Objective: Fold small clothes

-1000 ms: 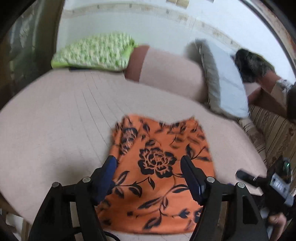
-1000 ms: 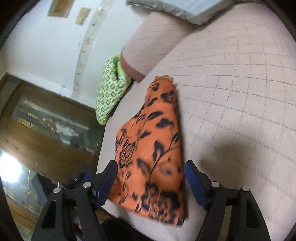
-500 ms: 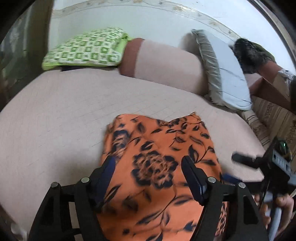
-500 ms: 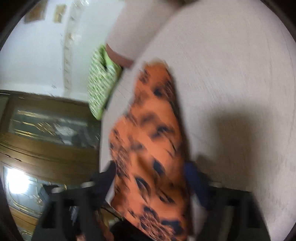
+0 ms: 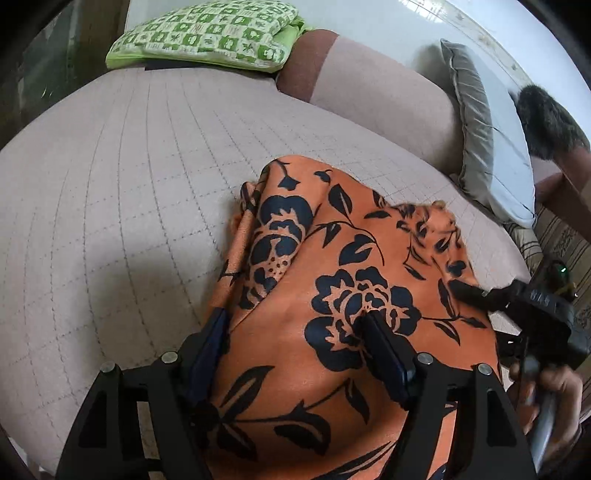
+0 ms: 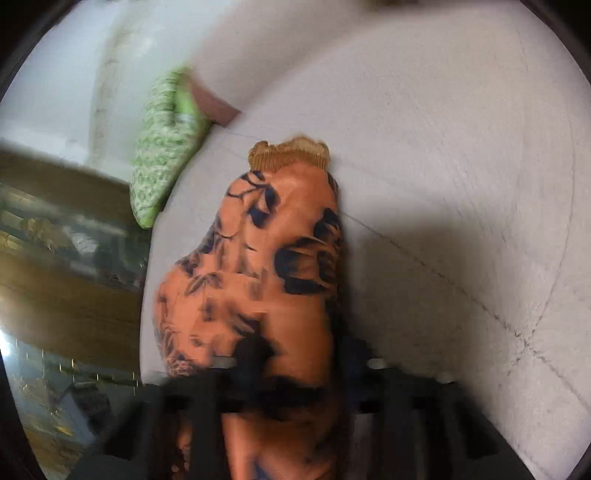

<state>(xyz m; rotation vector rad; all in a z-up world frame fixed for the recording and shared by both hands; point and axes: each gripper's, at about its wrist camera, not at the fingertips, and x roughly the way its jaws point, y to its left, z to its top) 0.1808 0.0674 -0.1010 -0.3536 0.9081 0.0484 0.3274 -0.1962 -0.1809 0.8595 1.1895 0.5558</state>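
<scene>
- The bed (image 5: 110,206), under its quilted pinkish cover, takes up most of both views, with a bolster (image 5: 376,96), a green checked pillow (image 5: 207,33) and a grey pillow (image 5: 491,147) along its far side.
- The orange floral garment (image 5: 332,295) lies near the front edge of the bed — its near part is bunched and raised towards the cameras, and its gathered waistband (image 6: 290,151) rests on the cover at the far end.
- Progress, as I judge it: the fold has barely begun. The cloth is being gathered at its near edge, no clean fold lies on the bed yet, and bringing the near edge over and smoothing it are left.
- Against the picture a second earlier, the garment lay flat and spread out with its whole outline showing; now it is humped and narrower, and it fills far more of both views.
- The left gripper (image 5: 295,332) has its jaws apart astride the cloth, closer to it than before — the pads do not appear to pinch it.
- The right gripper (image 6: 299,358) is blurred; its jaws are closing with the orange cloth between them, where earlier they stood wide. I cannot tell whether the pads press on it yet.
</scene>
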